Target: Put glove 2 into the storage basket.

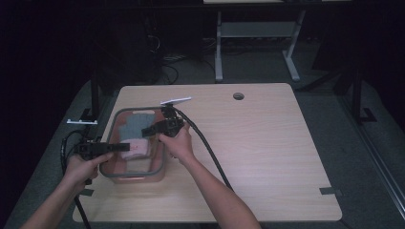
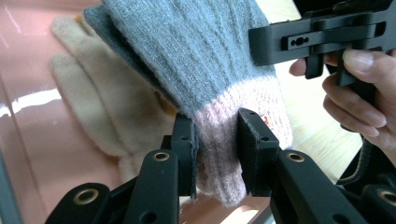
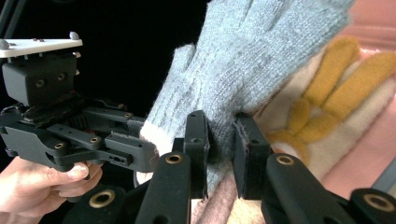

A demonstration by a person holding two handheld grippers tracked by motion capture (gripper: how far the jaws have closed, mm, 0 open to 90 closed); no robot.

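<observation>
We take the pink bin on the desk as our landmark; it stands near the desk's left edge, and it has a grey rim. Above the bin we see a grey glove with a pink cuff, stretched between our two tools.

The left gripper comes over the left rim of the bin. In the left gripper view its jaws are narrow and they press on the pink cuff of the grey glove from both sides. The left hand is just outside the bin, at its left.

The right gripper reaches over the right rim of the bin. In the right gripper view its jaws close on the grey knit near the edge of the glove, and the fabric is pinched between them. The right hand is beside the right rim.

Inside the bin, under the grey glove, lies a cream glove with yellow fingers. In the left gripper view its pale fingers rest on the pink floor of the bin.

A black cable goes from the right gripper across the desk, away from the bin.
</observation>
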